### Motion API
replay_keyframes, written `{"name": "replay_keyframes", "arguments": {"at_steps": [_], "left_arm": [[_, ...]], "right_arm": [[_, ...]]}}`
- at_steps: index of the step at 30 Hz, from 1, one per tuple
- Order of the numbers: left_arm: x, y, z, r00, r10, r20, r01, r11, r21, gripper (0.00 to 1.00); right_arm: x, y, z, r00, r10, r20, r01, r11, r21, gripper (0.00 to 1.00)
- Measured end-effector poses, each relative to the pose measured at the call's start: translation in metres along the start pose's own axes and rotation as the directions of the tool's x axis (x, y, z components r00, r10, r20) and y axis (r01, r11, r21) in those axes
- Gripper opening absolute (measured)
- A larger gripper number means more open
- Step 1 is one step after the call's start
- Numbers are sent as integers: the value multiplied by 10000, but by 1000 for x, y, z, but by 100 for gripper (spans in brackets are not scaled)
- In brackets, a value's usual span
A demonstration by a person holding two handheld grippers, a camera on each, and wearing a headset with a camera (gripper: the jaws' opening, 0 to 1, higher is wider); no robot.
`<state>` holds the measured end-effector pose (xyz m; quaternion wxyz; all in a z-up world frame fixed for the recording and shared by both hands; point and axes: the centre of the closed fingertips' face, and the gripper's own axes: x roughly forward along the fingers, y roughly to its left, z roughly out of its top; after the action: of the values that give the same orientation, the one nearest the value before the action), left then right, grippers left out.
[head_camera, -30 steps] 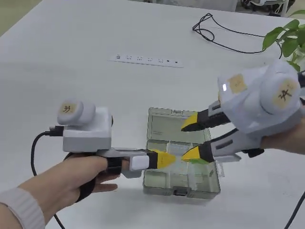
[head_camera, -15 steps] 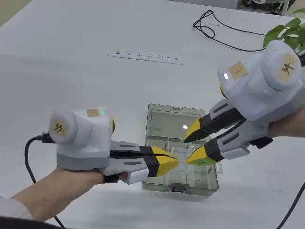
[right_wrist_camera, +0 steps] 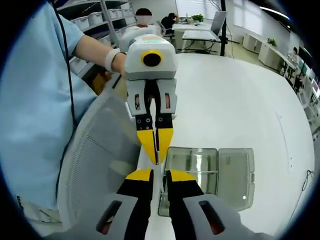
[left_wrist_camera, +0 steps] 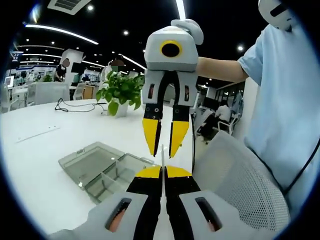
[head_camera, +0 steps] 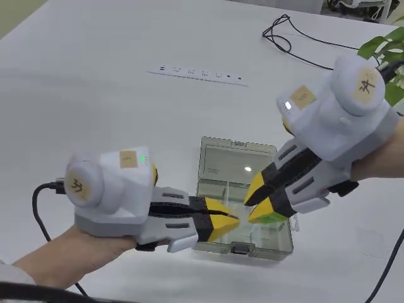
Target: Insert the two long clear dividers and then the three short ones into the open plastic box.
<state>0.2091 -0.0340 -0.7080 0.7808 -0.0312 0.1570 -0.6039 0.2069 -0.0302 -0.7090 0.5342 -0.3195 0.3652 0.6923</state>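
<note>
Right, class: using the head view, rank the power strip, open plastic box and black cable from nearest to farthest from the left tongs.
1. Open plastic box, right at the left tongs.
2. Power strip, mid-table, beyond it.
3. Black cable, far right corner.

Box (head_camera: 237,161) front hidden; divider (left_wrist_camera: 162,156) edge-on, barely discernible.
</note>
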Motion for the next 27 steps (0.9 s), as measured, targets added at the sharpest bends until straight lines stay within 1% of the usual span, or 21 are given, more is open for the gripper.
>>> {"name": "replay_keyframes", "arguments": {"at_steps": [3, 5, 7, 10, 12, 15, 19, 23, 25, 27], "left_arm": [[0, 0, 2, 10000, -5, 19, 5, 10000, 59, 0], [1, 0, 2, 10000, -27, -42, 28, 9998, 175, 0], [1, 0, 4, 10000, -60, -14, 60, 9999, 162, 0], [1, 1, 7, 10000, -70, 0, 70, 9998, 167, 0], [2, 1, 7, 9999, -115, -32, 116, 9997, 194, 0], [2, 1, 6, 9998, -162, -111, 165, 9995, 272, 0], [2, 1, 6, 9998, -147, -149, 152, 9994, 320, 0], [3, 1, 4, 9997, -143, -177, 148, 9996, 238, 0], [4, 2, 2, 9995, -144, -294, 150, 9997, 209, 0], [6, 4, 0, 9987, -68, -503, 72, 10000, 68, 0]], "right_arm": [[0, 2, 0, 9999, 93, -90, -93, 10000, -28, 10], [0, 1, 1, 10000, 55, -63, -55, 10000, -53, 9], [0, 1, 2, 9999, 145, -61, -145, 9999, -15, 8], [1, 3, 1, 9993, 303, -221, -307, 9994, -163, 6], [1, 2, 1, 9992, 278, -275, -284, 9994, -215, 4], [1, 2, 0, 9985, 411, -348, -419, 9989, -201, 3], [1, 2, -1, 9979, 429, -483, -442, 9987, -261, 2], [2, 1, -1, 9962, 462, -742, -474, 9988, -136, 2], [4, 1, -1, 9939, 414, -1025, -431, 9990, -139, 2], [5, 0, -2, 9908, 350, -1304, -392, 9988, -302, 2]]}}
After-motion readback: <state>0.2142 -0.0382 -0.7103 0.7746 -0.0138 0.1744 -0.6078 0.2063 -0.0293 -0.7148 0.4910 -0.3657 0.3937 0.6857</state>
